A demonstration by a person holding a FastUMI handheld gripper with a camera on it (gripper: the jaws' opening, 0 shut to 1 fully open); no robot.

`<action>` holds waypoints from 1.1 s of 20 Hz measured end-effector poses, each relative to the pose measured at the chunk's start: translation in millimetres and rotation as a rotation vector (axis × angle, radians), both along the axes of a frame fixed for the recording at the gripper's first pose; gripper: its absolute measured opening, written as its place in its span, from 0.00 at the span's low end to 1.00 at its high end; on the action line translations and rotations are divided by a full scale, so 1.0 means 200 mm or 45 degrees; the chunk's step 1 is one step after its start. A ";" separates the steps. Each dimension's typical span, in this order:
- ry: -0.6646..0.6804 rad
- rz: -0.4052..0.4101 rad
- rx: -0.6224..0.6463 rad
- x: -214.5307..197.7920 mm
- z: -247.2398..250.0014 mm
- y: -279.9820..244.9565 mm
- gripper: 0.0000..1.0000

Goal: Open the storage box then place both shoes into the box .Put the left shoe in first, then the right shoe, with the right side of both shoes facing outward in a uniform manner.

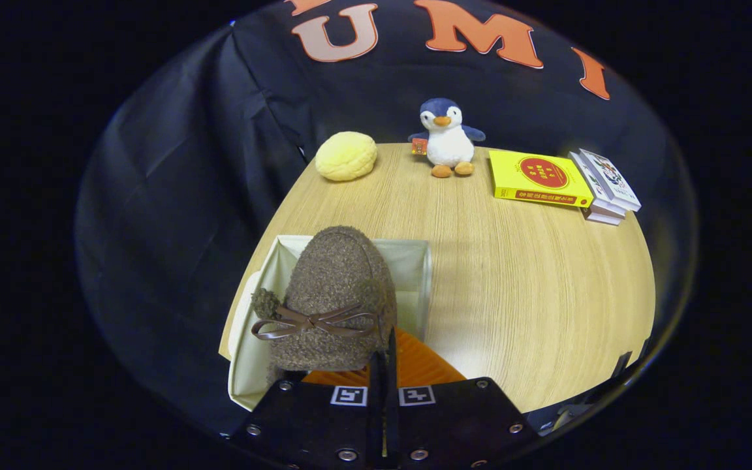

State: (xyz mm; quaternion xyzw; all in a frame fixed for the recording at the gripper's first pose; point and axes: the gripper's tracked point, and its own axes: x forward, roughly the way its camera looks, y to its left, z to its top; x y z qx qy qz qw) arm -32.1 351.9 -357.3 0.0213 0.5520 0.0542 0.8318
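The brown fuzzy shoe (337, 294), with a brown bow across its top, sits toe-forward over the open cream storage box (415, 274) on the wooden table (532, 287). The gripper (382, 365) has its fingers closed together, apparently pinching the shoe's rear edge. Beyond lie a yellow plush bun (346, 156), a penguin toy (446, 137), a yellow book (538, 178) and stacked books (606, 186).

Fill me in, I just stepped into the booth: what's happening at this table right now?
A person is working a handheld gripper whose fingers are closed together on the edge of a brown fuzzy shoe with a bow. The shoe hangs over an open white storage box on the wooden table, toe pointing away. An orange surface shows beside the fingers. Beyond sit a yellow bun-shaped toy, a plush penguin, a yellow book and stacked books.
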 end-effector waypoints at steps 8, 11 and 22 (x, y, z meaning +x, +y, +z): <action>0.047 0.039 -0.155 -0.03 -0.26 0.02 0.07; 0.066 0.015 -0.132 -0.06 -0.26 0.04 0.16; 0.032 0.043 0.082 -0.14 0.03 -0.04 0.35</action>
